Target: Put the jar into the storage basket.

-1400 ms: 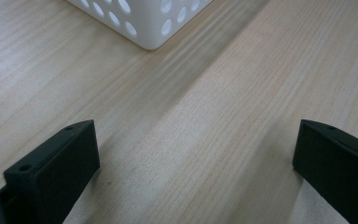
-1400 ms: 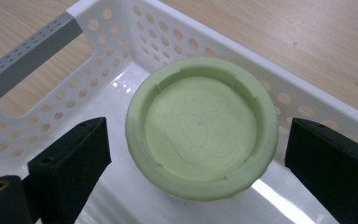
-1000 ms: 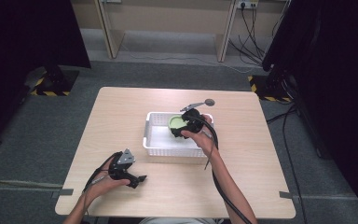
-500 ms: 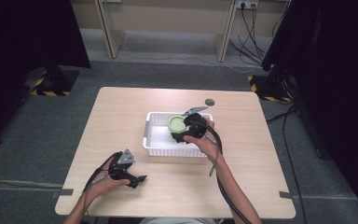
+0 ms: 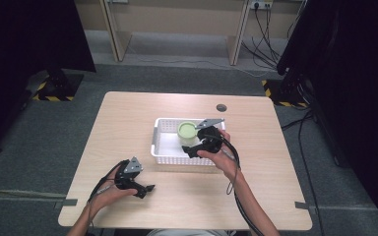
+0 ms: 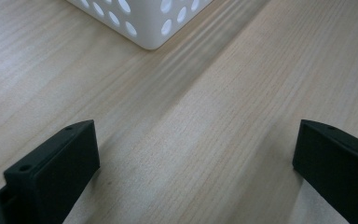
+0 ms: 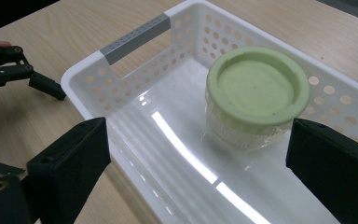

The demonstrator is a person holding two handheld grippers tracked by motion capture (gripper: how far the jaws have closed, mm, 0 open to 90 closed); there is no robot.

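My right hand-held gripper hangs over the white basket at the worktop centre, jaws spread wide and holding nothing. In the right gripper view, the green-lidded jar stands upright inside the basket, at about 2 o'clock between my jaws. My left hand-held gripper sits at 7 o'clock from the basket, wide open and empty, low over bare wood.

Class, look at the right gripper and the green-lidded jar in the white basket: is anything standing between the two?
Nothing visible does. The right gripper hangs over the white basket with jaws wide apart, and the green-lidded jar sits inside on the bare floor just ahead. The basket's near wall lies below the jaws, not in front of the jar.
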